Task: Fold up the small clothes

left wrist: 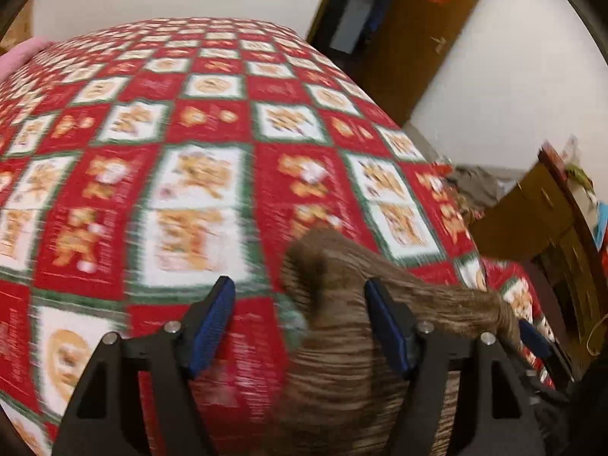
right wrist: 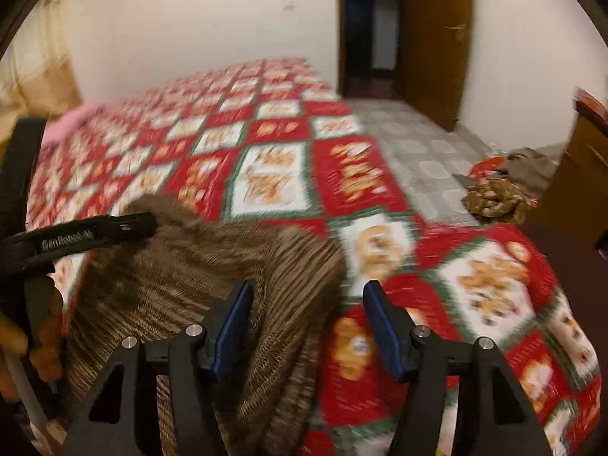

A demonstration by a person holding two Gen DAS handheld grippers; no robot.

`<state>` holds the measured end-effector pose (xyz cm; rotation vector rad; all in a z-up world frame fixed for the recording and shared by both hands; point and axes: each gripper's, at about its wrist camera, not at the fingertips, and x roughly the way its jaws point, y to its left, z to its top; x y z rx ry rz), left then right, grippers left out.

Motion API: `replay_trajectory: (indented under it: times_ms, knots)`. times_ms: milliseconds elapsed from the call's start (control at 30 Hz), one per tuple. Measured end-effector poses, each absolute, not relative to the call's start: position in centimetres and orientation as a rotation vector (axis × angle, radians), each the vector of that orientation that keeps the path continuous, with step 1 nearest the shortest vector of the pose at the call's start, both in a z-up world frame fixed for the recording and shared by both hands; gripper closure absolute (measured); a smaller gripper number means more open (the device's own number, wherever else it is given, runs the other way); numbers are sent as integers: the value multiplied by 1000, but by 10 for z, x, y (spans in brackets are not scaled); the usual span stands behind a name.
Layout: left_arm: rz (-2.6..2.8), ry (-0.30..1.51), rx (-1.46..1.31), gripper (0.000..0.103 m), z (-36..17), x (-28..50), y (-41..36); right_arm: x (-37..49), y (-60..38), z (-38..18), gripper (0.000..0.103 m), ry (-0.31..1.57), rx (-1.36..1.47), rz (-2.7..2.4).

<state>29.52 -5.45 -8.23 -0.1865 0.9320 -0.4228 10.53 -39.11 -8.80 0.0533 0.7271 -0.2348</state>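
Left wrist: gripper (left wrist: pixel 300 326) wide, over garment (left wrist: pixel 342 342) on quilt (left wrist: pixel 114 190).
Right wrist: gripper (right wrist: pixel 307 326) wide, tilted down at garment edge.

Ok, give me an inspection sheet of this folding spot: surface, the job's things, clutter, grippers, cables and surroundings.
Surface: bed under a red, white and green checked bedspread.
Job's things: one brown striped garment, rumpled, near the bed's front edge.
Clutter: heap of clothes on the tiled floor.
Grippers: left gripper open, right gripper open; garment lies between both jaws, ungripped.
Cables: nothing seen.
Surroundings: white walls, open wooden door, wooden cabinet.
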Motion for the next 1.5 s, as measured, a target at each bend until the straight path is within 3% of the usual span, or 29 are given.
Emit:
replay_trajectory:
  times_ms: [100,133,167,200,500,633,767,833,867,900,967,1233,1333,1400,1467,1500]
  knots:
    - [-388,895,-125,30,-69,282,-39,68,-396,-68,43,597,96,-361]
    - [-387,882,-102,30,-66,275,-37,60,-393,-61,48,572,97,-380]
    - [-395,871,-80,30,-64,267,-38,52,-388,-57,71,551,87,-381]
    - [-409,866,-65,30,-65,262,-40,48,-380,-54,78,548,68,-361]
    - [-498,922,54,30,-93,205,-68,84,-325,-77,78,676,-5,-219]
    - [-552,958,-74,21,-104,195,-45,105,-342,-95,78,785,95,-221]
    - [-617,977,-170,19,-109,185,-25,85,-349,-100,78,786,158,-184]
    - [-664,986,-178,19,-108,180,-20,61,-346,-94,77,730,176,-171]
    - [-684,992,-186,19,-108,177,-17,52,-346,-91,68,719,184,-164]
    - [-707,997,-197,19,-109,174,-14,38,-345,-88,51,711,198,-154]
    - [-728,996,-189,19,-112,168,-14,14,-343,-84,38,694,228,-132]
    - [-830,989,-212,20,-118,141,-10,-54,-311,-110,38,818,269,-15]
    - [-811,953,-177,29,-119,135,-15,-51,-291,-127,39,845,180,-28]
    - [-793,951,-173,44,-119,133,-14,-39,-282,-136,39,888,152,-32]
    - [-818,986,-230,78,-121,134,-11,-29,-277,-142,40,912,140,-21]
    - [-826,1007,-254,79,-125,133,-9,-25,-277,-147,50,924,149,-28]
